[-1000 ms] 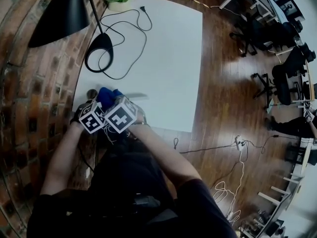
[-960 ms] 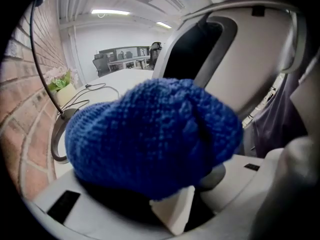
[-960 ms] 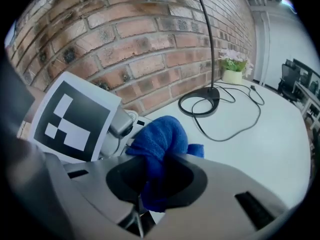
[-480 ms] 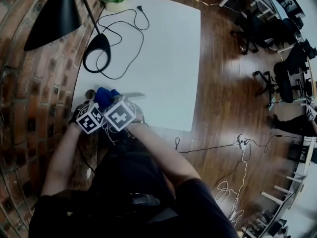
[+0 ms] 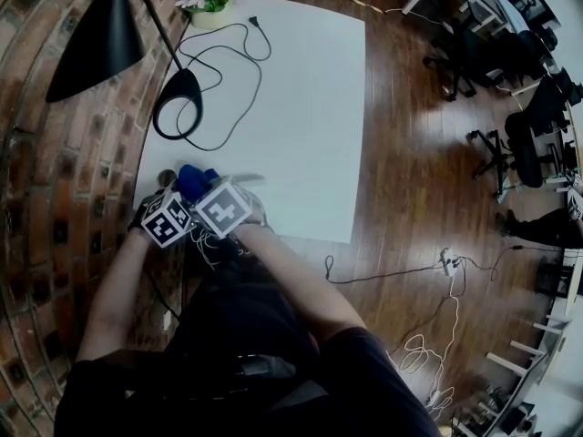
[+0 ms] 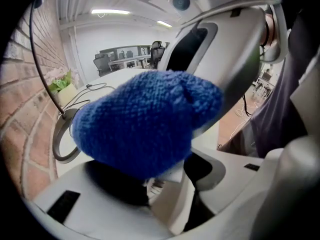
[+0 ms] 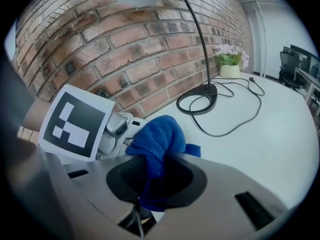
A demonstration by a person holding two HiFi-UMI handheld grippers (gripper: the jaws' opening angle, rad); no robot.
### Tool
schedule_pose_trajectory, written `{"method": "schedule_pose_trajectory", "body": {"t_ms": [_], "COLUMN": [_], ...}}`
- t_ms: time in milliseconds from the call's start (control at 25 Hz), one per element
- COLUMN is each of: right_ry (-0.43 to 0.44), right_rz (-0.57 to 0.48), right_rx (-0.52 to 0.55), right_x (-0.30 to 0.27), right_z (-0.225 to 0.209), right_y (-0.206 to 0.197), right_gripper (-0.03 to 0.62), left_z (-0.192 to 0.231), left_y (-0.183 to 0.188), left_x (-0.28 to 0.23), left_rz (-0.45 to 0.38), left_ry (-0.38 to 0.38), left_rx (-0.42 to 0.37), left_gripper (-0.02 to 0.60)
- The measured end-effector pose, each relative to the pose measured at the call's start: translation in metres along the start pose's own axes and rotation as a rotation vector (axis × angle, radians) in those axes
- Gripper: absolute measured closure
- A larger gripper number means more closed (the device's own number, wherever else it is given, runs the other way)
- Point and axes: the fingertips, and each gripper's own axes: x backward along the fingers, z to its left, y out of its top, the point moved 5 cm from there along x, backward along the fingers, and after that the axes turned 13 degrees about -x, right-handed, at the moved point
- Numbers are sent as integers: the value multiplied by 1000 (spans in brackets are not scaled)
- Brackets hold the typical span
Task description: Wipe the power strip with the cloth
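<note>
My right claw (image 7: 150,186) is clamped on the blue knitted cloth (image 7: 157,139), which bunches ahead of the jaws. My left claw (image 6: 169,180) grips one end of the white plastic power strip (image 5: 246,177) beneath the cloth. Both work at the near left corner of the white desk (image 5: 310,107), and the strip's free end projects right.

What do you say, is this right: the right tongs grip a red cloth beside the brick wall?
Only the colour is wrong: the cloth is blue, as the right gripper view shows. The right tongs do grip it beside the brick wall.
</note>
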Motion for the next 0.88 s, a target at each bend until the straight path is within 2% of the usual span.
{"method": "schedule_pose_trajectory", "body": {"t_ms": [200,880], "right_ry": [-61,-132], "right_rz": [-12,-64], "right_rx": [-15,-38], "right_x": [14,62], "right_z": [-17,-69], "right_y": [-5,-26], "right_gripper": [525,525], "left_z": [0,0], "left_y": [0,1], "left_x": [1,0], "left_rz": [1,8], "left_ry": [-6,-7], "left_rx": [1,4], "left_gripper": [376,376]}}
